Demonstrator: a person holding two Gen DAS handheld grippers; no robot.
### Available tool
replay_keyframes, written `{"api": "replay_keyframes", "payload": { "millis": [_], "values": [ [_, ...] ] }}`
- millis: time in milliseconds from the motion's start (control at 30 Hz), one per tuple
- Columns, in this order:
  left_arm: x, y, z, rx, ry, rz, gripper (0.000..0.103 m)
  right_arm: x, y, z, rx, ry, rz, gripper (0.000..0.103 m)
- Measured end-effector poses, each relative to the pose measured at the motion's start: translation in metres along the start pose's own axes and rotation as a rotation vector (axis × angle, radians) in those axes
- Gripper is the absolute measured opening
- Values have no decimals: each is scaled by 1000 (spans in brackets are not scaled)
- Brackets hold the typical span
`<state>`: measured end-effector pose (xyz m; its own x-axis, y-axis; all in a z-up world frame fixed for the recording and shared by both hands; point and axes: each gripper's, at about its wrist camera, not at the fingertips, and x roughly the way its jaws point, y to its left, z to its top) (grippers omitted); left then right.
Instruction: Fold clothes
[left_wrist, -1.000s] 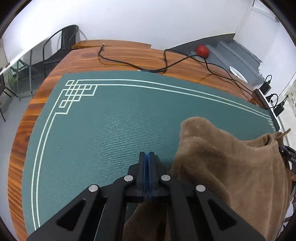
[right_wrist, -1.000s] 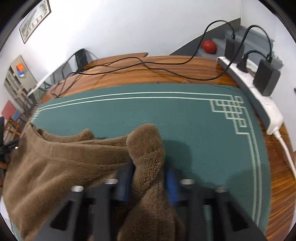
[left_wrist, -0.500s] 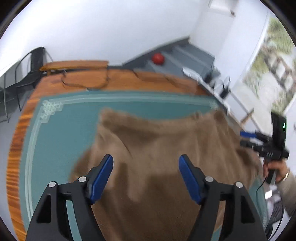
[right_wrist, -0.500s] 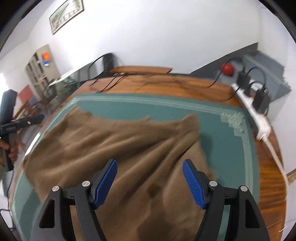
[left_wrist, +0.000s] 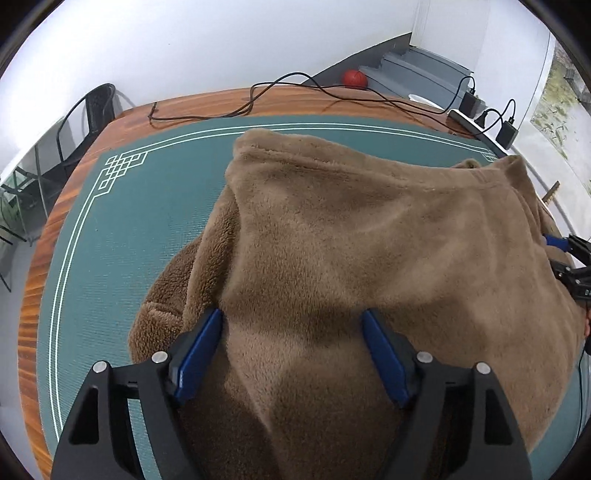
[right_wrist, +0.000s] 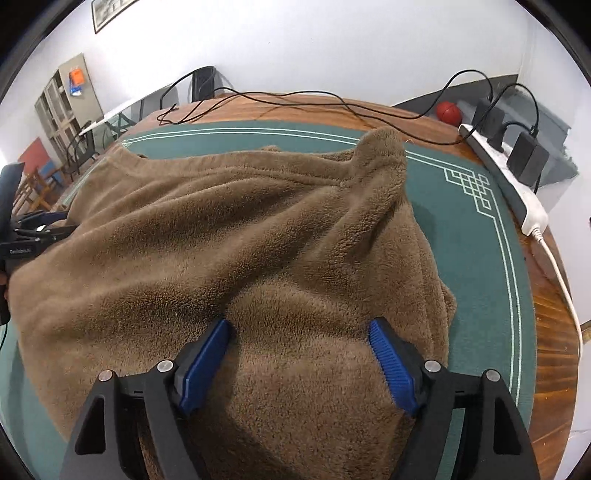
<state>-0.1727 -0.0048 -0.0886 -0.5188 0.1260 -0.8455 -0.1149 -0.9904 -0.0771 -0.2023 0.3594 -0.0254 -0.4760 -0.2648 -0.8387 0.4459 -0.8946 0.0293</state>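
Note:
A brown fleece garment (left_wrist: 369, 258) lies folded over itself on the green mat (left_wrist: 147, 229). My left gripper (left_wrist: 291, 350) hovers over its near left part. Its jaws are opening, with fleece below and between the blue pads (left_wrist: 201, 354), which do not press on it. In the right wrist view the same garment (right_wrist: 240, 251) fills the middle, with one corner bunched up at the far right. My right gripper (right_wrist: 299, 363) stands over its near right part, its jaws also opening and holding nothing. Each gripper shows at the edge of the other's view.
The mat lies on a wooden table (left_wrist: 221, 103). Black cables (right_wrist: 295, 103) run across the table's far side. A white power strip (right_wrist: 517, 184) with black adapters sits at the right edge. A red ball (left_wrist: 354, 78) and stairs lie beyond, and a black chair (left_wrist: 92, 114) stands at the far left.
Both grippers have opened and drawn back toward the near side. The fleece fold that the right one pinched now lies spread on the mat, and the garment fills both views.

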Motion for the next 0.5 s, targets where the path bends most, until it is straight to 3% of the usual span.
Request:
{"api": "replay_keyframes", "payload": {
  "millis": [167, 267, 367, 500],
  "values": [
    [-18, 3, 3, -42, 9, -20, 82, -15, -11, 1, 82, -5, 73, 81],
    [-45, 12, -1, -100, -36, -44, 82, -50, -24, -8, 162, -81, 95, 82],
    [-67, 31, -13, -193, -63, -55, 83, -75, -52, -33, 291, -116, 75, 83],
    [-86, 49, -34, -285, -67, -66, 83, -88, -84, -84, 539, -95, 168, 83]
  ]
}}
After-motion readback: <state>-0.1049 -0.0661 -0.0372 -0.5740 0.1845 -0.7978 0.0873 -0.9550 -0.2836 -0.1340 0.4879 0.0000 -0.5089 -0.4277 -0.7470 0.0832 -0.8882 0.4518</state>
